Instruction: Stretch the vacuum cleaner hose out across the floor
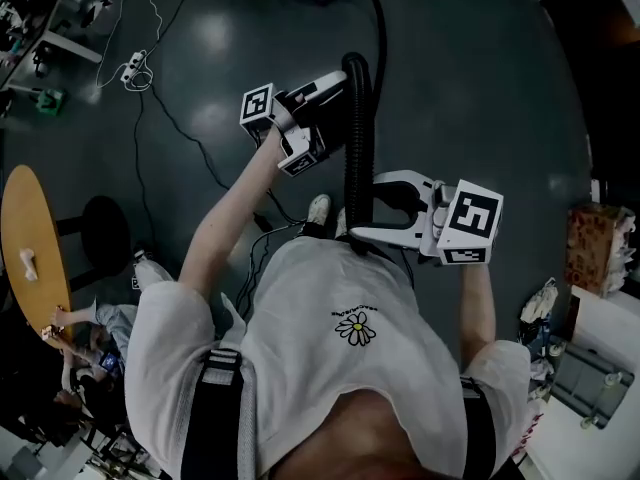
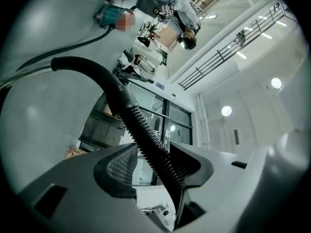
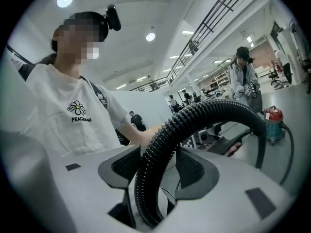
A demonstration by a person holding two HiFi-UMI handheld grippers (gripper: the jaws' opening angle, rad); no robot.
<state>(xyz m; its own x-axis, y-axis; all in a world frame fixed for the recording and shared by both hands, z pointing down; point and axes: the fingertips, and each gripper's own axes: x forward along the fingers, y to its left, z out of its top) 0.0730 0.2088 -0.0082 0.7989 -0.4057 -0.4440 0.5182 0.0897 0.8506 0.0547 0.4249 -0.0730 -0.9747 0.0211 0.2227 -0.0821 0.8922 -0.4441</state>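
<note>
Two arms out front. Straight arm tips left gripper (image 1: 340,108) up, clamped on black ribbed vacuum hose (image 1: 357,158). Bent arm holds right gripper (image 1: 366,208) near belly, pointing sideways, clamped lower on hose, which runs off over dark floor (image 1: 480,88).

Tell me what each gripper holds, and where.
Both hold the vacuum hose on its ribbed part: left gripper near the smooth cuff, right gripper farther along.

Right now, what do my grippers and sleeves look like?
The left gripper and right gripper are both pale grey plastic with broad curved jaws, dark textured pads and a white cube with black square markers. You wear a white short-sleeved T-shirt with a daisy print, under black shoulder straps.
</note>
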